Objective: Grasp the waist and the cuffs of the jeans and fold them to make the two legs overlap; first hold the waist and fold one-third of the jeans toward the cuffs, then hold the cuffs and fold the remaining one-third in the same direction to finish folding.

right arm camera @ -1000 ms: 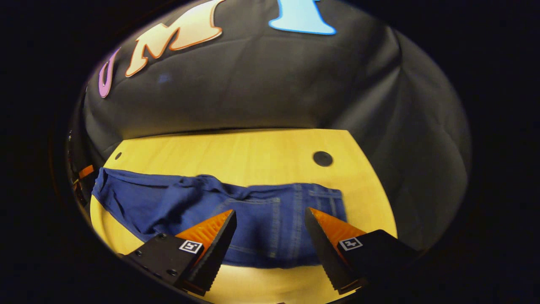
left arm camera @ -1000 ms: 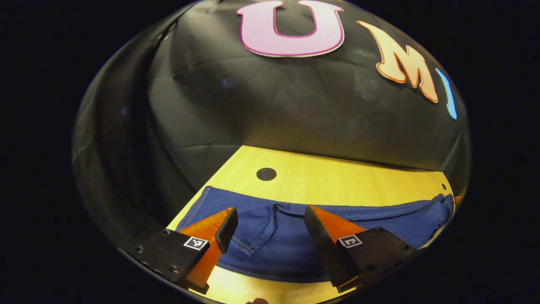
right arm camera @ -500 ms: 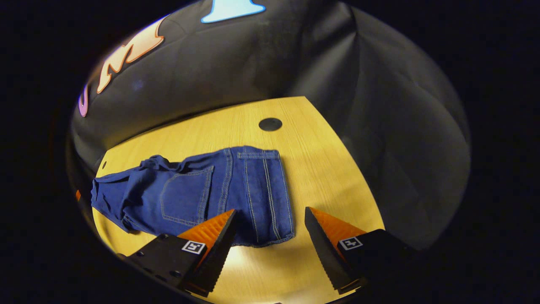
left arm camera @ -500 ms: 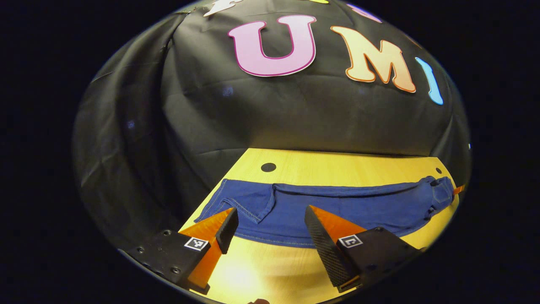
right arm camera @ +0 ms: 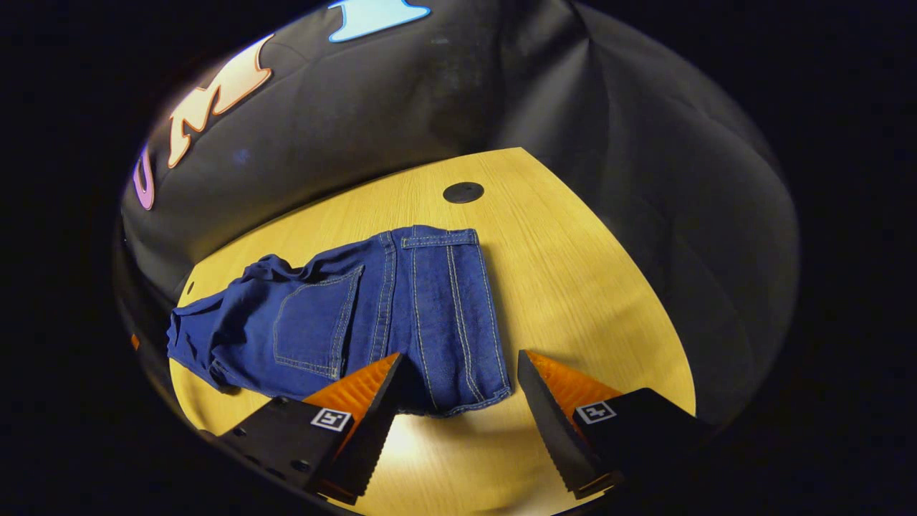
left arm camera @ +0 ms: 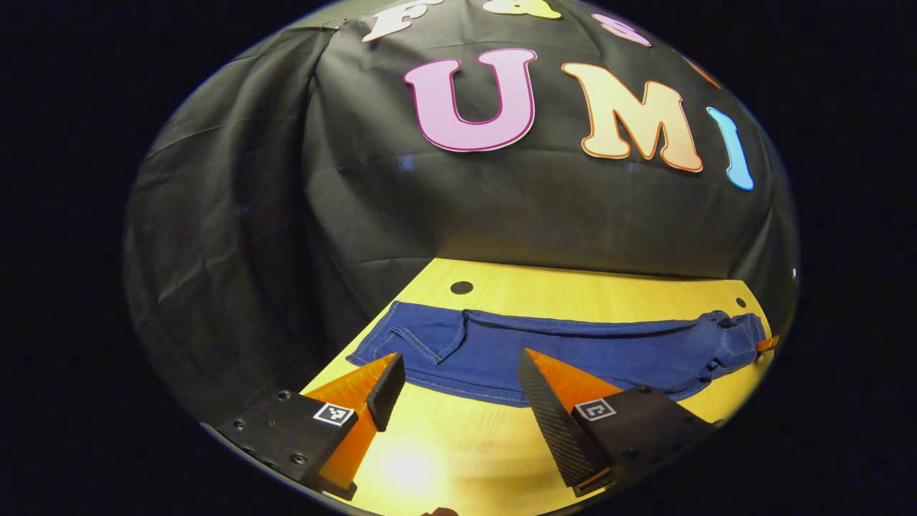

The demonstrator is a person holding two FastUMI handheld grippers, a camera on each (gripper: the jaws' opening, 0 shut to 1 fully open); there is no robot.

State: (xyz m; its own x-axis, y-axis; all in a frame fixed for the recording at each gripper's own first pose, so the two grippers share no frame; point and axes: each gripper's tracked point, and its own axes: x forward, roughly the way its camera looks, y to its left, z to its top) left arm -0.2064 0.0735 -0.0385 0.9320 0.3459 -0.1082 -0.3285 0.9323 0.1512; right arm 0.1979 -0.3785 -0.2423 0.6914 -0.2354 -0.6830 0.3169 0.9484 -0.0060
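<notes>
Left tool [left arm camera: 455,373]: wide apart, holding nothing, lower frame.
Right tool [right arm camera: 458,373]: wide apart, holding nothing.
Jeans [right arm camera: 401,308]: flat on bench [right arm camera: 573,287].

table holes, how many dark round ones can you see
3 across both views: a large one behind the jeans' cuff end, a small one near the waist end, a large one beyond the waistband. Jeans may hide more.
</notes>
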